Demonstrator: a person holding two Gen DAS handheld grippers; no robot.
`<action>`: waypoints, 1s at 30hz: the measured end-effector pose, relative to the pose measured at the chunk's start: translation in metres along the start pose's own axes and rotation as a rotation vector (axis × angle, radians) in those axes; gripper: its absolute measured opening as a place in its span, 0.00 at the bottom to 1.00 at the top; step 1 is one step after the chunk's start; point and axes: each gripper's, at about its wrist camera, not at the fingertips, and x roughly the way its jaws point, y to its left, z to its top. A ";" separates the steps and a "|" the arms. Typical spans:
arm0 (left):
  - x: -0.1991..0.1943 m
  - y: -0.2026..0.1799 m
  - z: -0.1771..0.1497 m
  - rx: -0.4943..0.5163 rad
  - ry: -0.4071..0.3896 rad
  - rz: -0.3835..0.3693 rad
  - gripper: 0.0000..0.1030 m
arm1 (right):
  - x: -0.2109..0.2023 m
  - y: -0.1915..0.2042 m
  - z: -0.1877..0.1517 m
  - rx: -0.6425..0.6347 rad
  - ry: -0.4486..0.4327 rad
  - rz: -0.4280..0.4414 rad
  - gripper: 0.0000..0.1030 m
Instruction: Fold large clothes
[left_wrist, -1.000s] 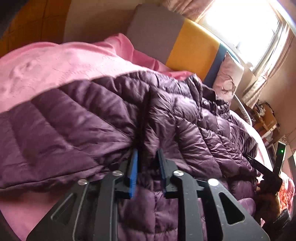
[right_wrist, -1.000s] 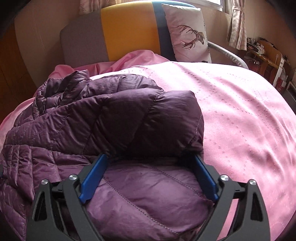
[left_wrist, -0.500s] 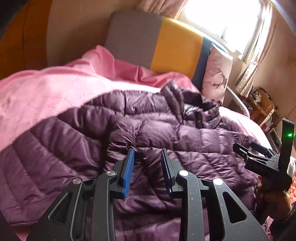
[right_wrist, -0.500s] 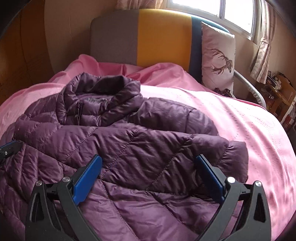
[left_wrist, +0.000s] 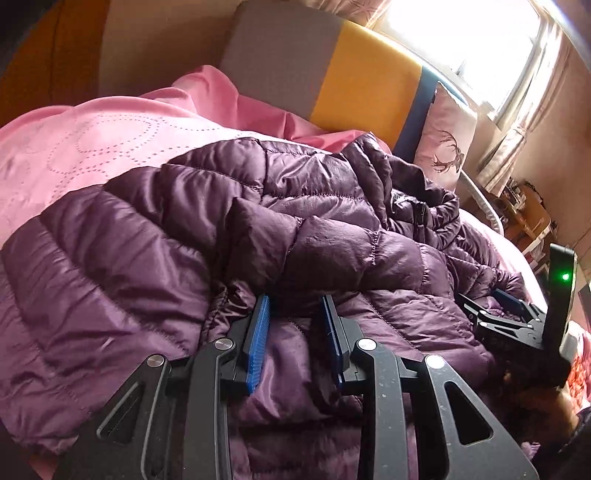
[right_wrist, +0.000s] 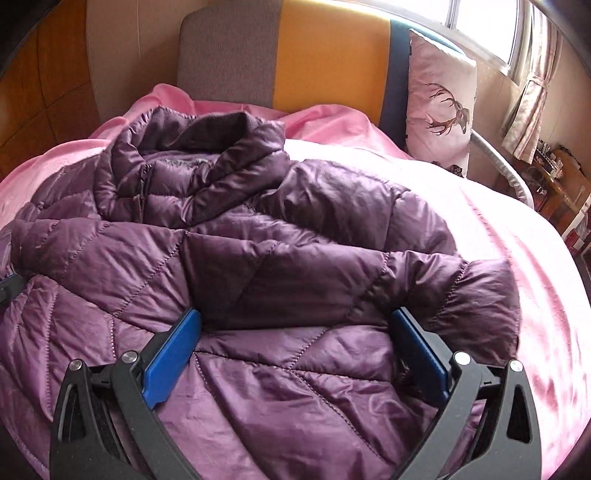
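Observation:
A purple quilted puffer jacket (left_wrist: 295, 236) lies spread on a pink bedspread, collar toward the headboard; it also shows in the right wrist view (right_wrist: 280, 258). My left gripper (left_wrist: 295, 306) hovers just over the jacket's lower part, its jaws a narrow gap apart with no fabric clamped between them. My right gripper (right_wrist: 295, 325) is wide open just above the jacket's folded sleeve and hem, empty. The right gripper also shows at the right edge of the left wrist view (left_wrist: 495, 306).
The pink bedspread (right_wrist: 498, 236) covers the bed. A grey, yellow and blue headboard (right_wrist: 325, 55) stands behind, with a deer-print pillow (right_wrist: 439, 99) against it. Cluttered furniture (right_wrist: 561, 173) and a curtained window are at the far right.
My left gripper let go of the jacket fold and its jaws opened slightly. Both grippers pulled back; the jacket now lies flat with the sleeve folded over.

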 end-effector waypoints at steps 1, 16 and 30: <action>-0.007 0.002 0.000 -0.017 -0.010 -0.007 0.42 | -0.008 0.000 -0.002 0.006 -0.014 0.011 0.98; -0.145 0.140 -0.083 -0.478 -0.194 0.043 0.79 | -0.087 0.070 -0.074 -0.123 -0.032 0.198 0.98; -0.220 0.302 -0.129 -0.984 -0.361 0.145 0.13 | -0.074 0.077 -0.084 -0.104 -0.011 0.181 0.98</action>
